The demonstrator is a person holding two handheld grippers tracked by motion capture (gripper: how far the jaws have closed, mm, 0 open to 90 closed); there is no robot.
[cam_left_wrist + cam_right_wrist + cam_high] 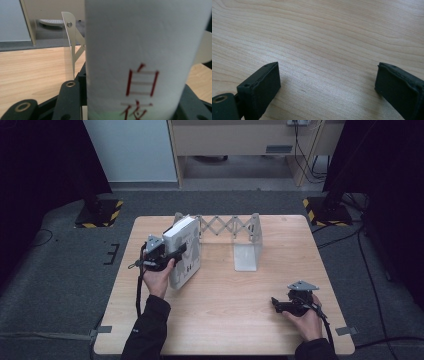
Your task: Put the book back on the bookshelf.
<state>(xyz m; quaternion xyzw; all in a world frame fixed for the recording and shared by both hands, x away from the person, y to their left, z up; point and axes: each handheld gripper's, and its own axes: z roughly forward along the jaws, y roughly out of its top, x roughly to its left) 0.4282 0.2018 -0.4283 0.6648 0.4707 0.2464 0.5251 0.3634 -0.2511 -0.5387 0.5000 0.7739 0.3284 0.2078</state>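
Black jaws of the left gripper [130, 105] stand clamped on either face of a white book [140, 55] with red Chinese characters on its spine, which rises straight up between them in the left gripper view. From the high view that left gripper [176, 254] holds the book [184, 251] upright but leaning, near the far-left part of the desk [235, 320], with its lower corner close to or touching the wood; I cannot tell which. Just behind it, along the far edge, stretches the white expanding bookend rack [235, 232], its left end plate right by the book and its right plate well apart toward the middle. The book's long axis runs roughly front to back, parallel to those plates, so by my reading the slot lies behind and slightly right of the held book. The right gripper [275, 304] rests low near the front-right corner, its jaws spread wide over bare wood [324, 50], far from the rack; the left hand [157, 277] is the nearer one
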